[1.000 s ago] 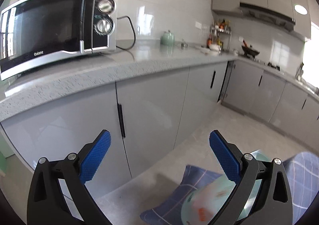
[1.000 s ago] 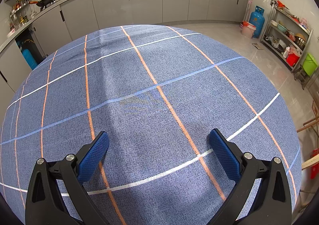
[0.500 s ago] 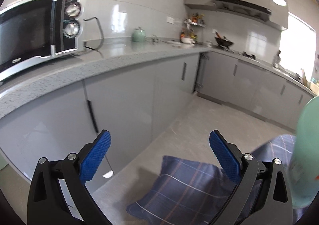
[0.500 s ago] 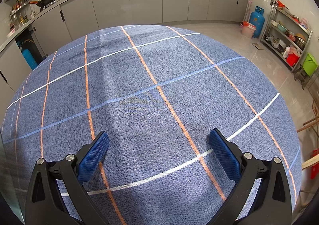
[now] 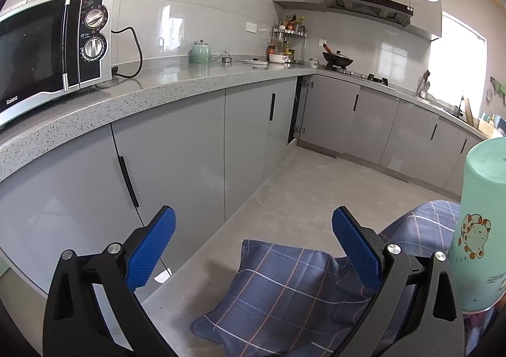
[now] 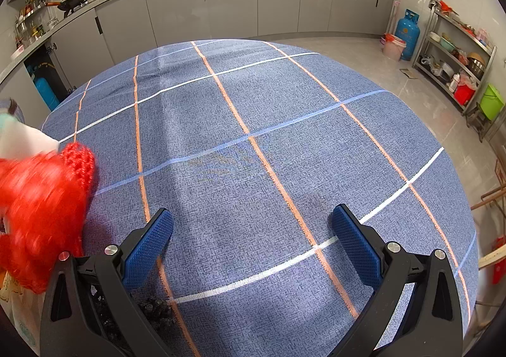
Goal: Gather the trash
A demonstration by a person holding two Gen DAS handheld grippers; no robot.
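Note:
My right gripper [image 6: 252, 241] is open and empty above a round table under a blue checked cloth [image 6: 253, 135]. A blurred red mesh bundle [image 6: 41, 214] with something white [image 6: 22, 142] lies at the table's left edge, left of the gripper. A small dark pile of crumbs [image 6: 155, 309] lies just below the left finger. My left gripper [image 5: 253, 249] is open and empty, off the table edge, facing the kitchen cabinets. A mint green cup [image 5: 480, 224] with a cartoon print stands upside down at its right, on the cloth [image 5: 284, 293].
A grey counter [image 5: 158, 94] with a microwave [image 5: 53, 47], a kettle and a wok runs along the wall. Grey cabinets [image 6: 227, 6] stand behind the table. A blue gas cylinder [image 6: 408, 34] and a metal shelf rack [image 6: 458, 56] stand at the right.
The left gripper has swung right, then settled, so the green cup now stands upright in view at its right. The red mesh bundle has come into the right wrist view from the left.

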